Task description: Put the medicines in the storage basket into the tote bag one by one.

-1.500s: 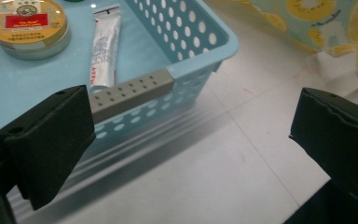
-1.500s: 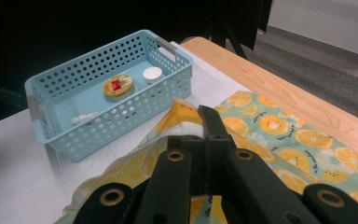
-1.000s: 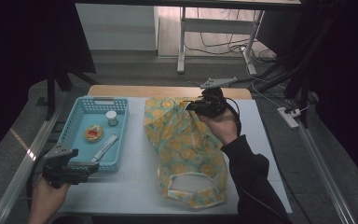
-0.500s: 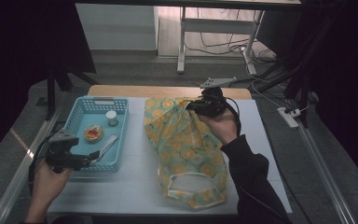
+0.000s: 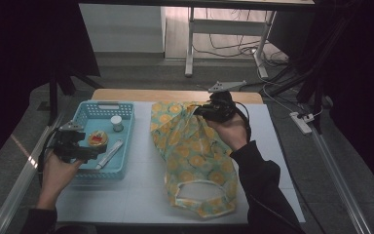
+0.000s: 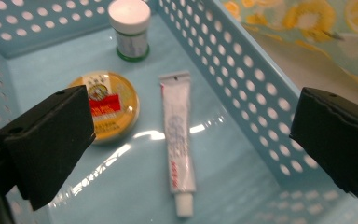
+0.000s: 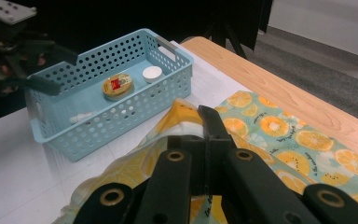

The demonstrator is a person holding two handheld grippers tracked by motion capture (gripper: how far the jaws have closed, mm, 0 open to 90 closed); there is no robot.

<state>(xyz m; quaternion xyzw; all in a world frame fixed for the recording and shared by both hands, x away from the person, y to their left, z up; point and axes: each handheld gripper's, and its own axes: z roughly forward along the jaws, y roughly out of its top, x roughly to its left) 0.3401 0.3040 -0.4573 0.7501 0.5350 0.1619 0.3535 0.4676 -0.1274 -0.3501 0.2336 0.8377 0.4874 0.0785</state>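
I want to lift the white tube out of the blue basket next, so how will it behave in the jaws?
The white tube looks soft and partly flattened, so it would probably dent under the pads. It lies flat on the glossy floor of the blue basket, so it may slide when nudged. Its crimped end should keep it from rolling far.

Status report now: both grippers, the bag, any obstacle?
Left gripper open above tube in blue basket. Right gripper shut on fruit-print bag. Nothing blocks.
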